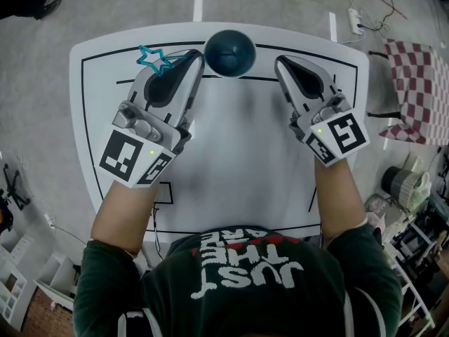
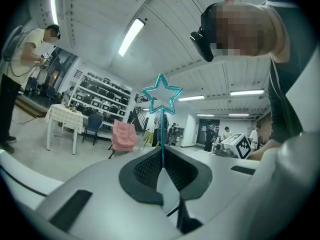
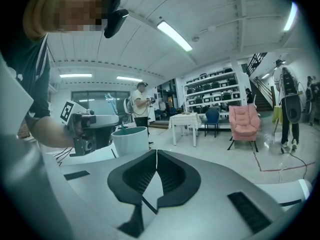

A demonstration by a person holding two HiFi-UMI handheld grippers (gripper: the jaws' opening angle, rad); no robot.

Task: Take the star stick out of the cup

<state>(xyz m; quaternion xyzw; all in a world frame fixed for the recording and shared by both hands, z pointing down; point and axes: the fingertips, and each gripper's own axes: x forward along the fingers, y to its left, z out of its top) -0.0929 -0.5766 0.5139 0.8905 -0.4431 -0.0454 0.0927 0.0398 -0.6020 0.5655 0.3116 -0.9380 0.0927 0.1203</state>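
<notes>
Star stick (image 2: 161, 97) is out of the cup (image 1: 229, 53), pinched by its thin stem in the left gripper's (image 2: 162, 166) closed jaws. The star pokes out past the tips, near the table's (image 1: 238, 153) far edge, just left of the cup. Right gripper (image 3: 156, 156) sits on the cup's other side, jaws pressed together on nothing.

Bright ceiling tubes (image 2: 131, 36) light evenly; fisheye edges darken, curve.

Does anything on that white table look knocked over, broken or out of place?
Nothing stands out. The dark teal cup stands upright, and the left tool grips the thin turquoise star-topped stick, outside the cup. The right tool is shut, empty.
</notes>
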